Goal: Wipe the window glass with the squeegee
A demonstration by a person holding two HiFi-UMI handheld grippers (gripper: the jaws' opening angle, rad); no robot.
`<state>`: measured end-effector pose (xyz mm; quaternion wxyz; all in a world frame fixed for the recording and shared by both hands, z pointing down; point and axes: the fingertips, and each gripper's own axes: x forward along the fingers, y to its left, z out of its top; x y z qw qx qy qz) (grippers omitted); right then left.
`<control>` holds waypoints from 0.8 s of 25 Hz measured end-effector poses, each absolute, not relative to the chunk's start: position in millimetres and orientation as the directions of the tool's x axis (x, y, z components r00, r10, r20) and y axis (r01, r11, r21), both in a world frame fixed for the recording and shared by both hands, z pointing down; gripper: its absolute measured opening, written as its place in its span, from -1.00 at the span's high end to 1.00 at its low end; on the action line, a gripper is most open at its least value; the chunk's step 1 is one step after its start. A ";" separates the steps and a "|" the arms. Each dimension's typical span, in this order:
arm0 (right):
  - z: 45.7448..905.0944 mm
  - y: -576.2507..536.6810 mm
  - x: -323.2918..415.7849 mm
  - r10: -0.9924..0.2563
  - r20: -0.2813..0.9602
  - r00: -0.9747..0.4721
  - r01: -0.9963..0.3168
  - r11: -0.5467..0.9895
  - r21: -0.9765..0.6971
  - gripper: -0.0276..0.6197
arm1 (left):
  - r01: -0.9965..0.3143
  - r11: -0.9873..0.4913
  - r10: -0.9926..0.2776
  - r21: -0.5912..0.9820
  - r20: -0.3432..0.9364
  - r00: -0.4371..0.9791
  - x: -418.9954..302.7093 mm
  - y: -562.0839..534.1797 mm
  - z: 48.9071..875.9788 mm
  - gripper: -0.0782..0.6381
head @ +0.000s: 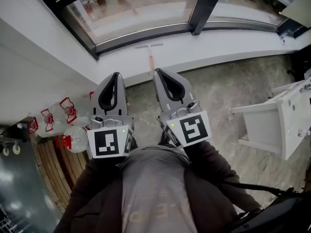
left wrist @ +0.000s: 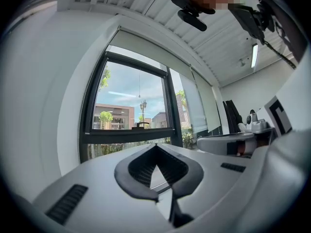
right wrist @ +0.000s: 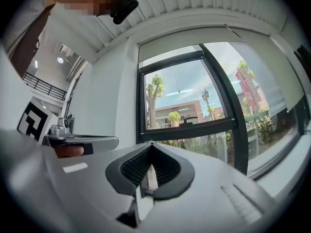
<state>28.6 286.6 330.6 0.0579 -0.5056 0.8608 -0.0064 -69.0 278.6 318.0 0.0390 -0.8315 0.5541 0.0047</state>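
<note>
The squeegee (head: 150, 56), a thin T-shaped head on a pale wooden handle, rests against the white sill (head: 233, 45) below the window glass (head: 141, 4). I hold both grippers level and side by side, pointing at the window. In the head view the left gripper (head: 115, 75) stands just left of the squeegee's handle end, and the right gripper (head: 158, 72) sits just below that end. The tips of each gripper meet with nothing between them. The left gripper (left wrist: 155, 145) and the right gripper (right wrist: 151, 144) each look out through the dark-framed pane in their own views.
A dark mullion (head: 206, 6) divides the glass. A white stool (head: 279, 125) stands on the stone floor at the right. Several plastic bottles with red labels (head: 68, 125) sit at the left beside wooden slats (head: 53, 169).
</note>
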 end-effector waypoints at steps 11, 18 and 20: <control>361.2 255.9 75.6 -0.842 -0.064 -0.536 -0.825 0.538 -0.171 0.91 | -0.946 -0.317 -0.948 -0.060 0.017 0.317 -27.3 264.8 341.8 0.78; 391.4 192.2 37.9 -0.829 0.013 -0.560 -0.820 0.551 -0.156 0.91 | -0.951 -0.308 -0.950 -0.020 0.063 0.306 -62.9 197.9 373.8 0.78; 404.7 159.5 28.0 -0.835 0.042 -0.549 -0.829 0.537 -0.156 0.91 | -0.944 -0.331 -0.940 -0.006 0.089 0.329 -70.2 163.9 389.0 0.78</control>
